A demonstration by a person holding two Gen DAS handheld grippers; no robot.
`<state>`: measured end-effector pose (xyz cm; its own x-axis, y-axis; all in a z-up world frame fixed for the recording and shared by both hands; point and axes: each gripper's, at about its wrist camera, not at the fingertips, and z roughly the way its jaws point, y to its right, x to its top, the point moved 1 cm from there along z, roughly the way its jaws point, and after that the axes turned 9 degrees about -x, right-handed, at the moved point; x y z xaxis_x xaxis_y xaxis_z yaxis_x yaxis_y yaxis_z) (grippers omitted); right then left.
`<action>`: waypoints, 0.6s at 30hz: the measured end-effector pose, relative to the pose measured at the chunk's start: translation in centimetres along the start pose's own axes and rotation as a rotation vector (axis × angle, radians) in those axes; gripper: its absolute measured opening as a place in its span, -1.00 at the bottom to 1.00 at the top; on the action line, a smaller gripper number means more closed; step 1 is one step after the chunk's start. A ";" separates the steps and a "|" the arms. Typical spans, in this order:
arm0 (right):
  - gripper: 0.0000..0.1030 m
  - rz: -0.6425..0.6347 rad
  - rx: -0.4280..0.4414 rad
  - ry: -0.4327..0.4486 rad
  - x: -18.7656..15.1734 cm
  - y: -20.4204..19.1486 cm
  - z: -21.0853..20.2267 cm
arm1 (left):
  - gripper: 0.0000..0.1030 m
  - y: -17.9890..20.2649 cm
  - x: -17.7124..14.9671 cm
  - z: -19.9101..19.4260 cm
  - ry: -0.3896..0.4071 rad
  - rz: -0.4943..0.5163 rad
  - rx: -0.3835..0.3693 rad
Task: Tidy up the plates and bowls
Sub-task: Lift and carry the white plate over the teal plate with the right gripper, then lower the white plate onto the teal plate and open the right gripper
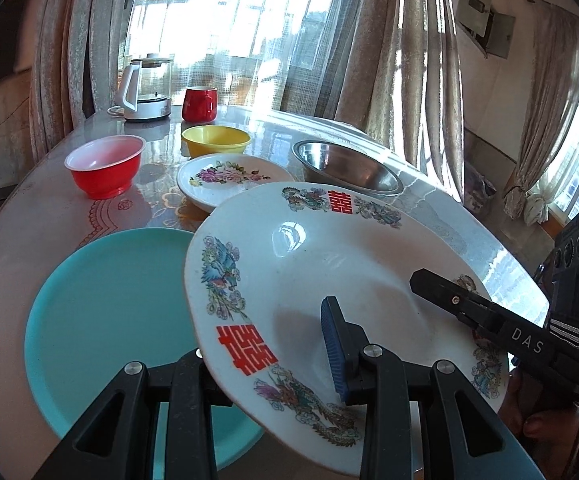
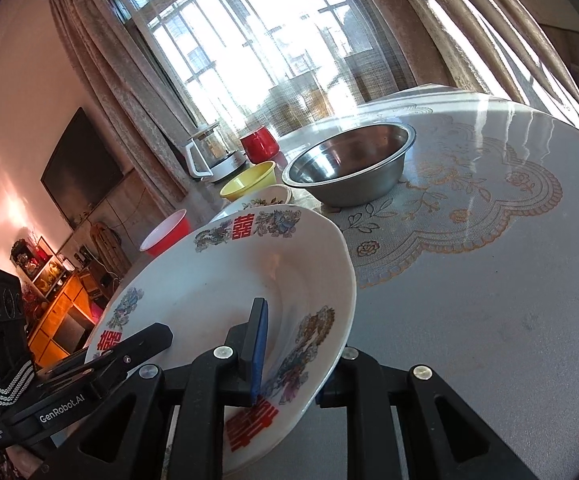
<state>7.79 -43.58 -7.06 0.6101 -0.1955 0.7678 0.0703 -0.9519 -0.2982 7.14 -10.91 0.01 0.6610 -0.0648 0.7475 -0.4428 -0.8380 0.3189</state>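
Left wrist view: left gripper (image 1: 273,364) clamping the near rim of the dragon plate (image 1: 341,280), one blue pad (image 1: 335,354) pressing on top, the other finger hidden beneath; right gripper (image 1: 441,288) reaching in from the right and biting the rim on that side. Plate hanging tilted, clear of the table (image 1: 29,216), overlapping the teal plate (image 1: 109,320) lying below at left. Beyond: floral plate (image 1: 229,178), red bowl (image 1: 103,168), yellow bowl (image 1: 215,140), steel bowl (image 1: 347,168).

Right wrist view: right gripper (image 2: 289,372) closed on the dragon plate's (image 2: 225,276) edge, rim wedged between its pads; left gripper (image 2: 145,340) gripping the far-left rim. Judging the step as carrying toward the teal plate: keeping both grips firm, levelling before lowering, centring over it, easing down without clinking, releasing only once seated.
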 end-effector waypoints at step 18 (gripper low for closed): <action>-0.63 -0.136 0.099 -0.126 -1.9 -9.0 4.8 | -0.33 -8.4 -2.8 -4.8 0.024 -0.161 0.107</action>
<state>9.79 -33.53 -8.52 0.6828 -0.0296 0.7300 0.2323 -0.9385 -0.2553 6.17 -1.07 -1.97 0.7025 0.0864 0.7064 -0.2647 -0.8896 0.3721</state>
